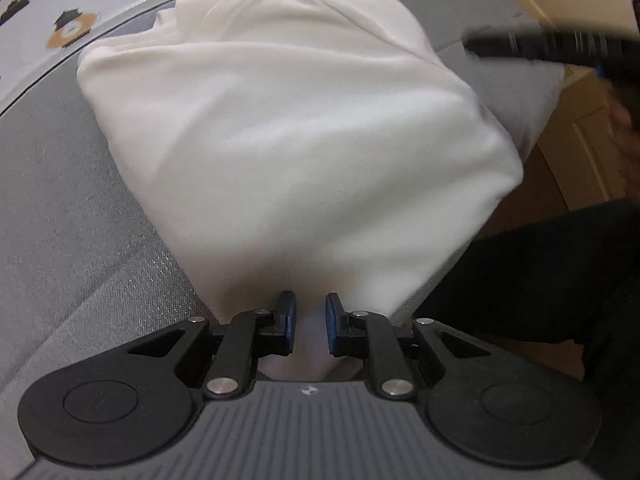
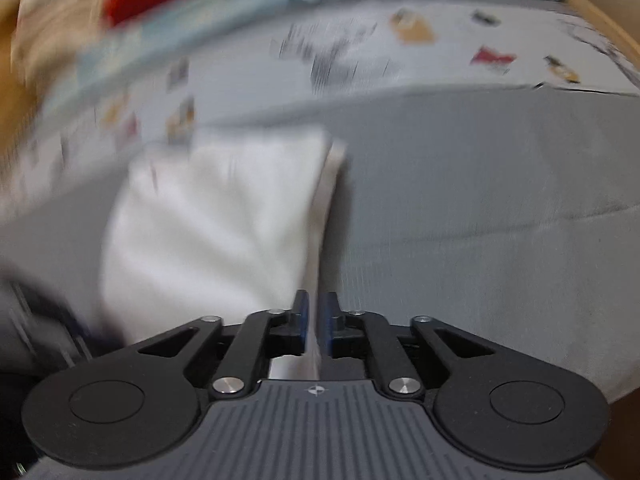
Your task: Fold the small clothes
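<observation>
White garment (image 1: 280, 152) lies part-folded at 12 o'clock; left gripper (image 1: 311, 326) and right gripper (image 2: 314, 328) both pinch its edge; final fold outstanding.

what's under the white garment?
The white garment lies on a grey bed cover, visible all around it. Its near edge sits between the pads of the left tool. Whatever is directly beneath the fabric is covered.

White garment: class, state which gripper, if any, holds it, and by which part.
The left gripper holds the white garment by a bunched near corner. The right gripper pinches its near edge, though blur leaves that grip less certain.
</observation>
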A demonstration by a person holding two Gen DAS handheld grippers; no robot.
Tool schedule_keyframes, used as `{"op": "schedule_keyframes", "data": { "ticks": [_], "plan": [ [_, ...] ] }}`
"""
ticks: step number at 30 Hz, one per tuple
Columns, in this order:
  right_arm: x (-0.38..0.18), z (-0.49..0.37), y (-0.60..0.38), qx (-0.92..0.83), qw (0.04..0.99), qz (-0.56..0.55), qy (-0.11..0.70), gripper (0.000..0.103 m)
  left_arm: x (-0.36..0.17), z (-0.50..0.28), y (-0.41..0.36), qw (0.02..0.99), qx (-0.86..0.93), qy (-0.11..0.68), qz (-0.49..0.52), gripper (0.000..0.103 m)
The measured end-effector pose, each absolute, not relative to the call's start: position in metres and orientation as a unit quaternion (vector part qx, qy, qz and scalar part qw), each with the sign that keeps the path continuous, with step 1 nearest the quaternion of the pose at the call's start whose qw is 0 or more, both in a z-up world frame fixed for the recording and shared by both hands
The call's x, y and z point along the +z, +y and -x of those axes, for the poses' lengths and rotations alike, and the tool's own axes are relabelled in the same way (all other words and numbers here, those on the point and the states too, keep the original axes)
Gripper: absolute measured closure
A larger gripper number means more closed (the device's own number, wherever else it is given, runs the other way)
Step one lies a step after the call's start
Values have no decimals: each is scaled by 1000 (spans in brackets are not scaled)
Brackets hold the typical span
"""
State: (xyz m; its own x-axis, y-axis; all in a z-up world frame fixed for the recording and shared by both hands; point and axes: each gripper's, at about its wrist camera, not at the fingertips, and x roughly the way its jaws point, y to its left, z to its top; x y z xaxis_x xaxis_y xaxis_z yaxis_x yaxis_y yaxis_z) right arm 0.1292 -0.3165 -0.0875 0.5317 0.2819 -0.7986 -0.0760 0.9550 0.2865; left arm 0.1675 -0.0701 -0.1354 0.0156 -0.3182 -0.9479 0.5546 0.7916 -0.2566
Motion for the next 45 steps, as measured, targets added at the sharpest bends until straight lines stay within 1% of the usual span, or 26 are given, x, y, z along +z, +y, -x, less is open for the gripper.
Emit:
{"op": "schedule_keyframes", "data": {
  "ticks": [1,2,4,6,8,15,16,17,18,19,22,24,25,27,30,31,33,34,35,37,38,39,40,41,42,45],
  "plan": [
    [-82,-130,-322,96,876,-138,452,69,-132,-170,-67,710,-310,627,-86,86],
    [-80,-132,-326,86,882,-162,435,64,-125,-173,-61,719,-311,618,-73,85],
    [-82,-137,-329,71,882,-191,425,63,-115,-179,-47,734,-309,604,-41,83],
    [-89,-147,-325,63,876,-193,438,63,-107,-185,-33,747,-301,593,-18,83],
    [-90,-158,-316,58,881,-185,432,63,-103,-187,-22,754,-294,587,-5,83],
    [-103,-196,-296,27,878,-188,439,63,-99,-182,-4,764,-283,580,3,83],
    [-104,-200,-295,21,878,-195,435,64,-98,-181,-2,765,-282,579,5,83],
    [-105,-203,-294,18,878,-203,433,76,-96,-181,1,766,-281,578,7,83],
    [-106,-206,-293,20,878,-210,430,100,-94,-180,3,767,-280,577,9,83],
    [-105,-207,-292,24,881,-213,422,101,-93,-181,5,769,-279,576,10,83],
    [-91,-201,-296,7,905,-228,359,101,-91,-182,10,774,-271,572,16,82],
    [-101,-203,-303,-46,895,-217,387,100,-89,-185,12,778,-262,571,27,82],
    [-107,-205,-304,-77,887,-197,410,95,-88,-186,12,779,-259,570,33,83],
    [-110,-203,-304,-101,886,-160,424,95,-87,-190,9,781,-259,567,44,82],
    [-88,-183,-299,-76,921,-114,365,92,-87,-193,-2,781,-264,563,51,82],
    [-79,-173,-298,-46,931,-112,345,88,-87,-194,-6,780,-267,564,50,82],
    [-71,-158,-299,41,933,-131,333,88,-90,-197,-15,778,-271,565,46,82],
    [-70,-150,-297,94,925,-137,341,88,-92,-197,-19,777,-272,566,44,82],
    [-71,-144,-293,136,916,-132,355,87,-95,-198,-23,775,-272,569,42,79],
    [-79,-133,-283,192,896,-92,390,86,-108,-200,-28,770,-261,581,27,77],
    [-89,-132,-277,196,884,-61,420,84,-116,-201,-29,766,-251,592,19,73],
    [-107,-133,-273,181,865,-21,467,84,-123,-202,-30,759,-240,605,20,71],
    [-123,-134,-272,163,848,9,505,71,-126,-203,-30,756,-231,612,23,69],
    [-134,-133,-275,150,835,24,529,49,-124,-204,-28,757,-225,613,31,69],
    [-135,-133,-280,138,836,22,531,46,-121,-206,-26,760,-221,610,42,69],
    [-120,-132,-301,116,852,-41,508,47,-108,-210,-12,781,-206,583,88,68]
  ]
}}
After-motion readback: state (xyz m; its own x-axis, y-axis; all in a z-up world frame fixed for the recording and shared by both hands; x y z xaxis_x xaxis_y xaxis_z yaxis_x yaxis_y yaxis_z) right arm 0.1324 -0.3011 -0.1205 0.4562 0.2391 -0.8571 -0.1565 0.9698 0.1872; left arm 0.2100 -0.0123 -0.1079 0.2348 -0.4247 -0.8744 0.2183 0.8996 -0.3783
